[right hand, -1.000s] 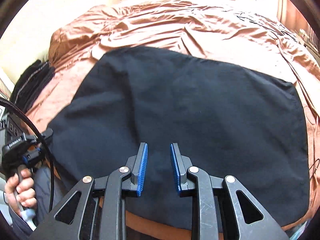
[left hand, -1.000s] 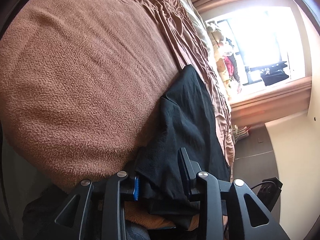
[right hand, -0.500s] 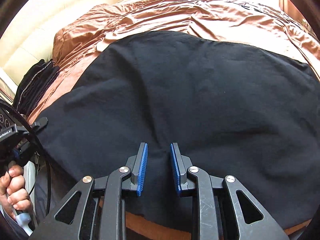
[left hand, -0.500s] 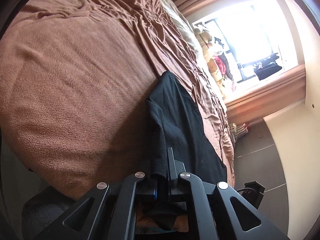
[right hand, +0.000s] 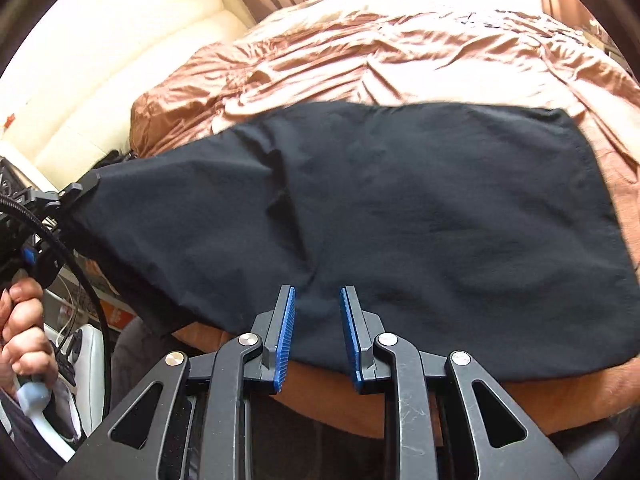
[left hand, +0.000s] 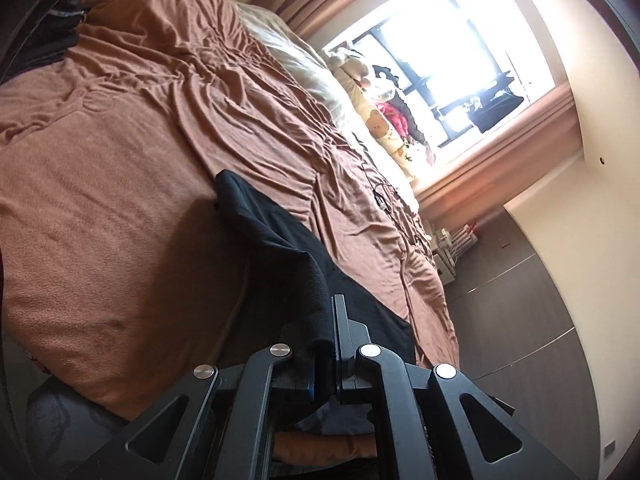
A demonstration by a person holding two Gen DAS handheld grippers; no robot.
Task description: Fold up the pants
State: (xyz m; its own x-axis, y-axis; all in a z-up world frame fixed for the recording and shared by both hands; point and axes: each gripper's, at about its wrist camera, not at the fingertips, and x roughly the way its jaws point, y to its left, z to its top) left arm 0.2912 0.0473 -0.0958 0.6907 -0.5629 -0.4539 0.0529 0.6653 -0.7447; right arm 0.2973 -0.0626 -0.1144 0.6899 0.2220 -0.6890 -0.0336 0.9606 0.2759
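Pinching black pants [left hand: 280,256] edge, left claw [left hand: 329,354]; right claw [right hand: 317,336] agape above them.

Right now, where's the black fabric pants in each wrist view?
Left wrist: black fabric pants run from centre to bottom centre, their edge pinched in the left gripper.
Right wrist: they fill the middle, left corner lifted by the left gripper.
Shared landmark: brown bedspread.

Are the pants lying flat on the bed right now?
Mostly flat: the pants spread over the bed, one corner lifted in the left gripper.
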